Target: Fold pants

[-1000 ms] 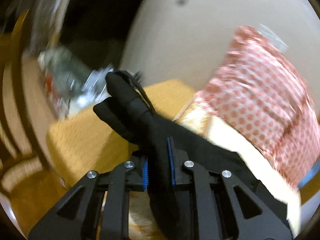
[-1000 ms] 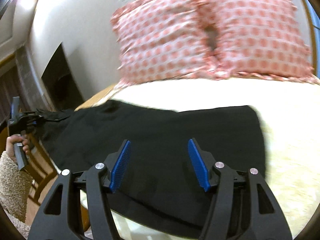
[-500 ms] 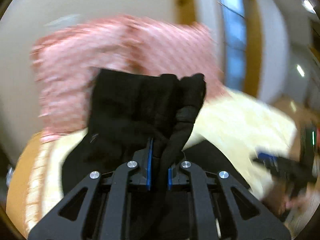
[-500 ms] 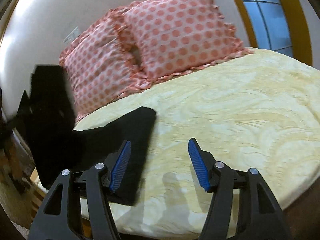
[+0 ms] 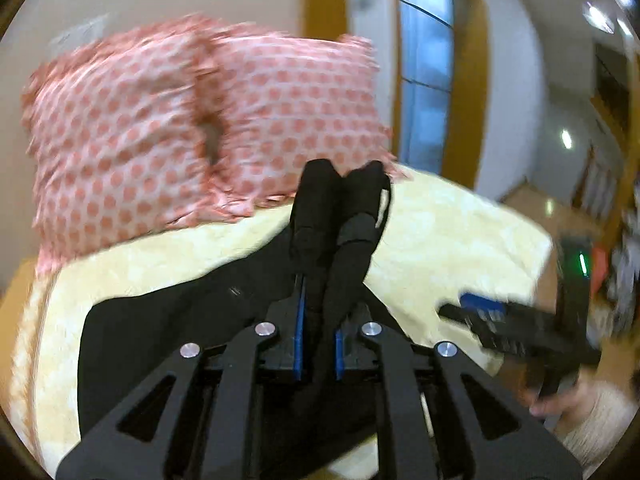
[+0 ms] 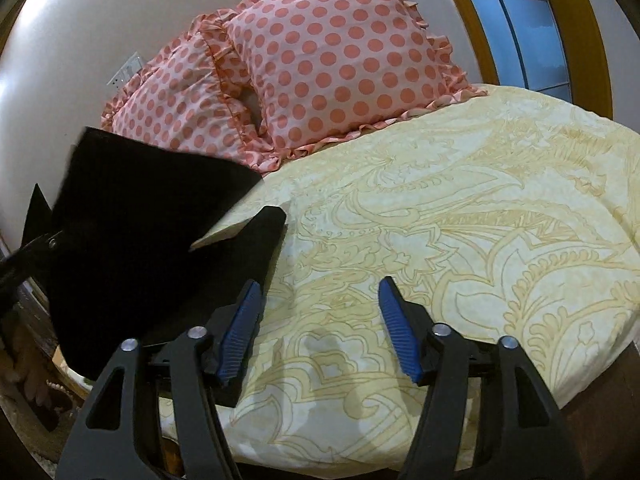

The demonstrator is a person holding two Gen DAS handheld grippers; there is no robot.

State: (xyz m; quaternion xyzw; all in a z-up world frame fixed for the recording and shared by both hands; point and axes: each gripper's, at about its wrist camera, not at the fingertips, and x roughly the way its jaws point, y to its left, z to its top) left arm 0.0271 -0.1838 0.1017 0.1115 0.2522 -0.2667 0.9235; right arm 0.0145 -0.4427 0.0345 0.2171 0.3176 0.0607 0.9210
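The black pants (image 5: 168, 320) lie on the yellow patterned bedspread (image 5: 440, 232). My left gripper (image 5: 317, 340) is shut on a bunched end of the pants, which sticks up past its fingertips above the bed. In the right wrist view the lifted part of the pants (image 6: 132, 232) hangs folded over the part lying flat at the left of the bed. My right gripper (image 6: 320, 332) is open and empty over bare bedspread (image 6: 460, 220), just right of the pants' edge. It also shows in the left wrist view (image 5: 516, 328) at the right.
Two pink polka-dot pillows (image 6: 320, 60) lean against the wall at the head of the bed. A window with a wooden frame (image 6: 520, 24) is behind them on the right. The bed's front edge (image 6: 400, 460) is below my right gripper.
My left gripper has swung the held end of the pants from off the bed's side up and over the bed. My right gripper moved right, off the pants, over bare bedspread.
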